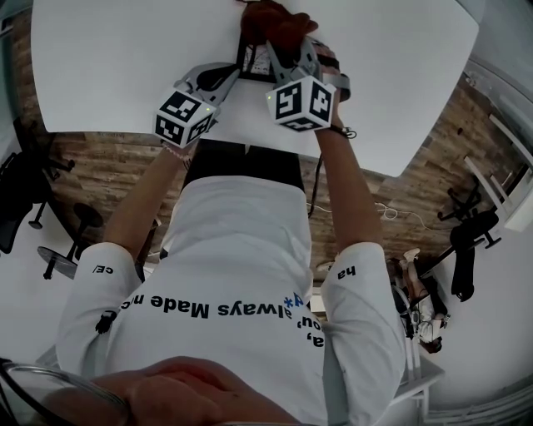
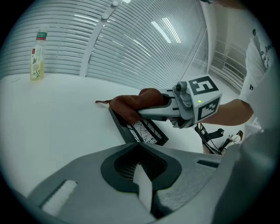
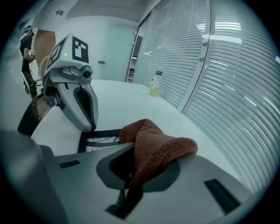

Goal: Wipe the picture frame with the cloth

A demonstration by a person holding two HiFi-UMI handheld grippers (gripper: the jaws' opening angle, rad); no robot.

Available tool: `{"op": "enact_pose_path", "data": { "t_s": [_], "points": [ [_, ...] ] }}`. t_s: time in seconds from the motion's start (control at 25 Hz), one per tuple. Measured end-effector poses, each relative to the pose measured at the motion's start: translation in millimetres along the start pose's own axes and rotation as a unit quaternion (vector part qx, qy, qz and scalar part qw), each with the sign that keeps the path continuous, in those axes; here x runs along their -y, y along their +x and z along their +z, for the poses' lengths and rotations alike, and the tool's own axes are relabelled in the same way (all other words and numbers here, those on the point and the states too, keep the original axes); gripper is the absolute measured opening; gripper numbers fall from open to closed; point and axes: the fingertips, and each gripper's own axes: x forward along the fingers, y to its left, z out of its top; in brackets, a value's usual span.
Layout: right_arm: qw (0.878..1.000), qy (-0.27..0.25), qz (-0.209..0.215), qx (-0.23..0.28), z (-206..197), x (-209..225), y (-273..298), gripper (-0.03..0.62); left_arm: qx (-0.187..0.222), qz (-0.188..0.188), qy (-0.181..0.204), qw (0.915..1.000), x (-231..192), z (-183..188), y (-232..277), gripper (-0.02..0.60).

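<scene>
A dark picture frame with a black-and-white print lies flat on the white table. A rust-brown cloth hangs from my right gripper, which is shut on it, and it drapes over the frame's far end. In the head view the cloth covers most of the frame, with the right gripper above it. My left gripper is shut with nothing between its jaws, its tip at the frame's near edge. From the right gripper view the left gripper stands at the frame's left side.
A small bottle of yellowish drink stands far off on the table near the slatted glass wall. The table edge runs just in front of my body. Office chairs and cables sit on the wooden floor below.
</scene>
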Motion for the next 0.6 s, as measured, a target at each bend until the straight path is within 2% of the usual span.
{"op": "enact_pose_path", "data": {
  "t_s": [0.4,0.6],
  "points": [
    [0.997,0.053,0.052,0.009,-9,-83,-32,0.031,-0.003,0.012,-0.001,0.9999,1,-1,2,0.002],
    [0.996,0.065,0.057,0.018,-7,-95,-40,0.031,-0.004,0.017,0.001,0.9998,0,2,3,0.002]
  ]
}}
